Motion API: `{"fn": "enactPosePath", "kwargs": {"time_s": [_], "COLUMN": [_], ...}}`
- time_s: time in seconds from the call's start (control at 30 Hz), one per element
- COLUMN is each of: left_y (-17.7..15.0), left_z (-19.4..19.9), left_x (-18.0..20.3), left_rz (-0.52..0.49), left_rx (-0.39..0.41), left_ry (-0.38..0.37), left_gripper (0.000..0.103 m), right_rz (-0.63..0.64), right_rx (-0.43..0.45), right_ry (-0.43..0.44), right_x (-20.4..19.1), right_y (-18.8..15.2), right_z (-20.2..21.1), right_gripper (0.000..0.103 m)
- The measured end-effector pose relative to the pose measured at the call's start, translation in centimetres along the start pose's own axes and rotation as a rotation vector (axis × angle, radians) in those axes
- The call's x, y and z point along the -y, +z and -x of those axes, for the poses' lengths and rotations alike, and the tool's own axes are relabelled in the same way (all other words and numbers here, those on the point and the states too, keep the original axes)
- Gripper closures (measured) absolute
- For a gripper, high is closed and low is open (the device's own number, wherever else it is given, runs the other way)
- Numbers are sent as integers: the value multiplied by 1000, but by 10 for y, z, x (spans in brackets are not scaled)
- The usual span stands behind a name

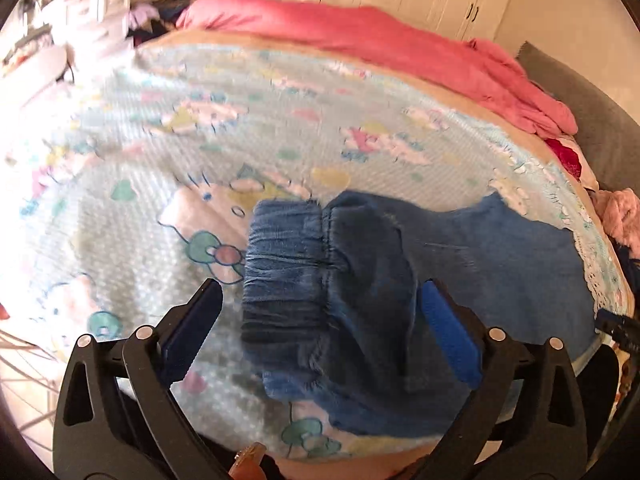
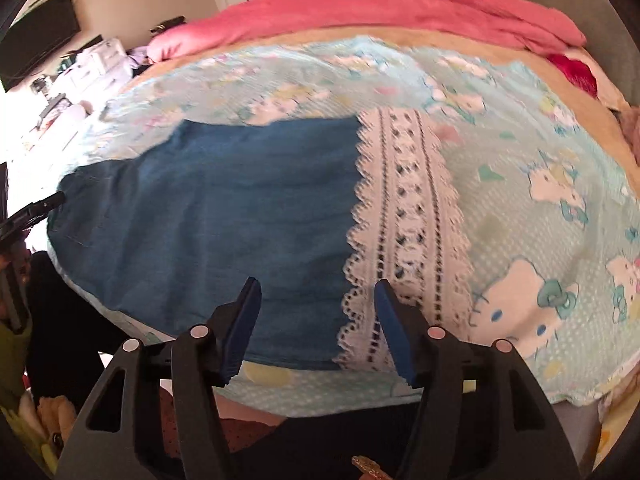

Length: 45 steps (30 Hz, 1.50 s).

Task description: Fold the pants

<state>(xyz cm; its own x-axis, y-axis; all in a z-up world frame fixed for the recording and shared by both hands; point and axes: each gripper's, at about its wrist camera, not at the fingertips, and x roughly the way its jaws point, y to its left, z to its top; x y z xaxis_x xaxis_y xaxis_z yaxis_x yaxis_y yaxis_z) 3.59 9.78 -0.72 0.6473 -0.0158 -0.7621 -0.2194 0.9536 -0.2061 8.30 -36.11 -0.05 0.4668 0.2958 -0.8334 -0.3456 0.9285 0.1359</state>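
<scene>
pants point(image 2: 208, 208) flat on bed point(image 2: 540, 208), spread for folding | left hand-held gripper point(image 1: 322, 320) spread over waistband point(image 1: 286, 256) | right hand-held gripper point(image 2: 318, 322) spread above lace hem point(image 2: 404, 216), gripping nothing

Pants point(image 2: 208, 208) are matt blue woven cloth with a white openwork lace hem point(image 2: 404, 236). My tongs point(image 1: 320, 320) are matt black plastic with blue ribbed pads point(image 1: 448, 332).
</scene>
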Motion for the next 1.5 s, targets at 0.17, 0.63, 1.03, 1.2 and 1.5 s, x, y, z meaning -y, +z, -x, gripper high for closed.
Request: {"fn": "enactPosePath", "kwargs": {"time_s": [0.17, 0.63, 1.03, 1.2, 1.5], "left_y": [2, 5, -40, -10, 65], "left_z": [-14, 44, -33, -20, -62], "left_x": [-9, 40, 125, 128, 153], "left_rz": [11, -132, -401, -350, -308], "left_rx": [-6, 149, -122, -86, -75], "left_ry": [-35, -63, -205, -269, -291], "left_gripper": [62, 39, 31, 27, 25], "right_rz": [-17, 31, 104, 109, -100], "right_rx": [-15, 65, -79, -24, 144], "right_ry": [-2, 66, 5, 55, 20], "right_x": [9, -15, -37, -39, 40], "right_y": [-8, 0, -10, -3, 75], "right_z": [-3, 18, -18, -5, 13], "right_gripper": [45, 45, 45, 36, 36]}}
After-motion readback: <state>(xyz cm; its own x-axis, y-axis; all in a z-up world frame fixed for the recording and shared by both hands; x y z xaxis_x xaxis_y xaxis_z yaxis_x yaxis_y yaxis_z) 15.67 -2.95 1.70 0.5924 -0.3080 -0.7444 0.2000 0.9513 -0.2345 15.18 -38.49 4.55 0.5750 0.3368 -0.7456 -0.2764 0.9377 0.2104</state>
